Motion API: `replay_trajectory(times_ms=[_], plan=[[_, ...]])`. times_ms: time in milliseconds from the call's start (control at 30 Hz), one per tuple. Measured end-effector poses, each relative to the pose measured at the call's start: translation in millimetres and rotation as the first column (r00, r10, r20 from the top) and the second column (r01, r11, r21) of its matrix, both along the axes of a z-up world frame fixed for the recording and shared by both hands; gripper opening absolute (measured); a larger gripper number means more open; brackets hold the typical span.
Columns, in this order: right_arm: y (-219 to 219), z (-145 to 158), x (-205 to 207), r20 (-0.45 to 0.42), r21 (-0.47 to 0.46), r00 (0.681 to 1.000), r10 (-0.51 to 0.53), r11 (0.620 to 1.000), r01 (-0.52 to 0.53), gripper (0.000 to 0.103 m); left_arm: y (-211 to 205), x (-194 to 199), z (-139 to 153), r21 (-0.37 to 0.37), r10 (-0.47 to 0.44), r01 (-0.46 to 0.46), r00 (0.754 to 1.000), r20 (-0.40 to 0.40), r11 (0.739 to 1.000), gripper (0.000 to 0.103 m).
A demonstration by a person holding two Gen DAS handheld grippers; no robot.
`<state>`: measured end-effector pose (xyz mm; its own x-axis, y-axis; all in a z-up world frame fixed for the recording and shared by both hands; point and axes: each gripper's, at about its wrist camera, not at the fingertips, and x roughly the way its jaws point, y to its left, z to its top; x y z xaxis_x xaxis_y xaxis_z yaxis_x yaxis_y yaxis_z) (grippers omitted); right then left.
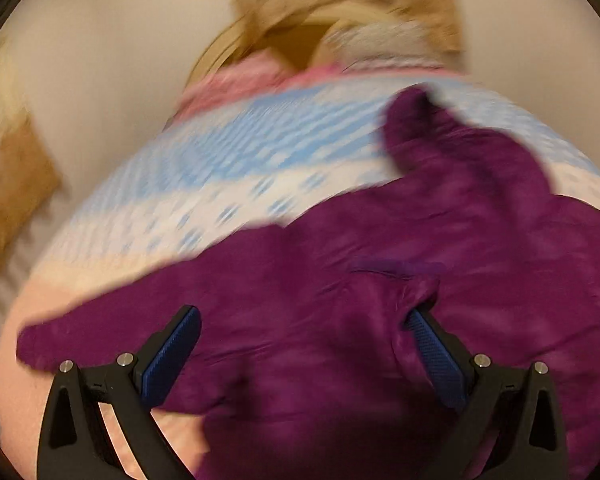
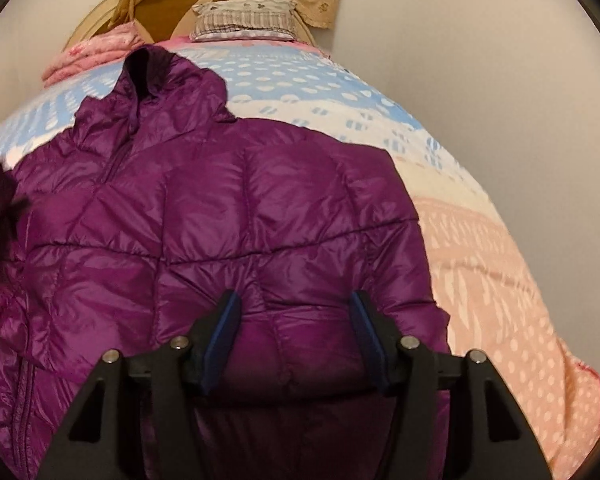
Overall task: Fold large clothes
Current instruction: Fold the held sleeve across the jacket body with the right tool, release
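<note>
A purple quilted down jacket (image 2: 228, 216) is seen spread front-up on a bed, its hood (image 2: 156, 68) pointing toward the headboard (image 2: 100, 12) and a folded pillow (image 2: 244, 20), with a blue, white and pink patterned bedspread (image 2: 480, 248) beneath it. The right gripper (image 2: 296, 320) is held low over the jacket's lower right panel, jaws released and straddling a puffed section without pinching it. The left gripper (image 1: 304, 336) is likewise spread wide; one blue pad sits against a raised ridge of fabric near the middle of the jacket, but nothing is grasped. The left wrist view is heavily motion-blurred, so finer detail there cannot be read. One sleeve (image 1: 100, 320) is seen stretched out toward the bed's edge in that view.

The step in hand is judged to be the taking of a first hold for a lengthwise fold. It would be done best if the slick shell were pinched deeply, at a seam or the hem rather than on a puffed panel, since down filling slips and springs back. Both holds should be taken at matching heights so the fold line runs straight, and trapped air should be pressed out before the fold is laid.
</note>
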<state>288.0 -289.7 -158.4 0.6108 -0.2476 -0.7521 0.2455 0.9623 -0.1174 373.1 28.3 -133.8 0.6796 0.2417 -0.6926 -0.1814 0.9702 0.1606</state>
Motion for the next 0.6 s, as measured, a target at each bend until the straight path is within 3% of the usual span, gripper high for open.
replay_trajectory(times_ms=[67,167,267,400,467,533,600], plan=[[-8,0,0,0.006,0.035,1.000,-0.011,0.999,0.011,0.060,44,-9,1,-0.044,0.082,-0.082,0.997,-0.002,0.996,0.102],[-7,-4,1,0.007,0.033,1.000,-0.015,0.999,0.015,0.061,117,-28,6,-0.051,0.261,-0.259,0.965,0.019,0.964,0.102],[-2,-4,2,-0.002,0.006,1.000,-0.016,1.000,0.016,0.061,166,-52,12,-0.170,0.312,-0.305,0.950,0.013,0.937,0.102],[-1,-5,4,-0.014,-0.005,1.000,-0.018,1.000,0.018,0.061,202,-96,15,-0.224,0.317,-0.302,0.948,0.033,0.927,0.102],[4,2,5,-0.028,-0.052,0.999,-0.035,0.998,0.034,0.060,218,-118,14,-0.227,0.314,-0.297,0.949,0.039,0.927,0.102],[22,23,-2,0.034,-0.108,0.999,-0.030,0.994,0.034,0.061,227,-138,12,-0.203,0.335,-0.317,0.941,0.058,0.926,0.102],[59,51,-10,0.107,-0.058,0.990,0.087,0.995,-0.081,0.061,247,-151,10,-0.175,0.395,-0.378,0.915,0.079,0.909,0.102]])
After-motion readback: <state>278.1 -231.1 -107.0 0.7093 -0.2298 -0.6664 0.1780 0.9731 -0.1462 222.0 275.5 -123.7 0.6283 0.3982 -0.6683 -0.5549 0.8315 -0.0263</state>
